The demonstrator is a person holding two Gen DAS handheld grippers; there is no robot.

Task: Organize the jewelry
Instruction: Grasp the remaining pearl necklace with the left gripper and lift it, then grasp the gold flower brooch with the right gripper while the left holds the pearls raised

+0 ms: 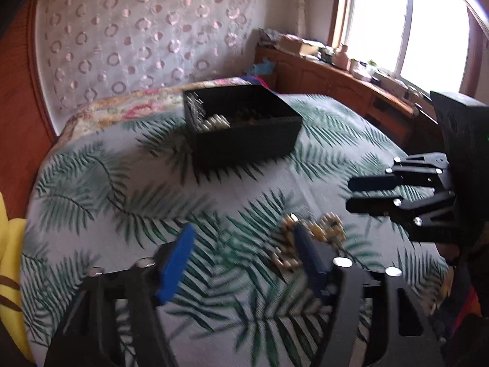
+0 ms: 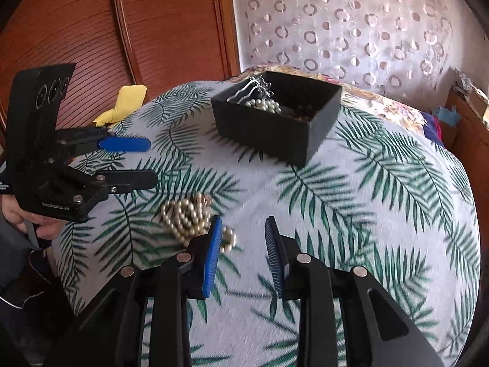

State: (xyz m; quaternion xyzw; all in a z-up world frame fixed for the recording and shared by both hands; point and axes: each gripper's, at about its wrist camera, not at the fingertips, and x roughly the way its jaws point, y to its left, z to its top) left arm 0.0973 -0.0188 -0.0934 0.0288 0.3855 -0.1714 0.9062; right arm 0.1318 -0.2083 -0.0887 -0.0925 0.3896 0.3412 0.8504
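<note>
While both grippers stand open and empty, left gripper (image 1: 244,260) and right gripper (image 2: 243,255) flank the pearl necklace (image 2: 186,217), a loose heap of round cream beads with no clear long axis, near the bed's (image 2: 382,214) front edge. Black rectangular box (image 2: 275,122) sits toward the headboard edge.

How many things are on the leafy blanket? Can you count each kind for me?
Black boxes: 1, the black box, with jewelry inside
Loose pearl bead piles: 1, the pearl necklace
Grippers above the blanket: 2, left gripper, right gripper
Total: 4
</note>
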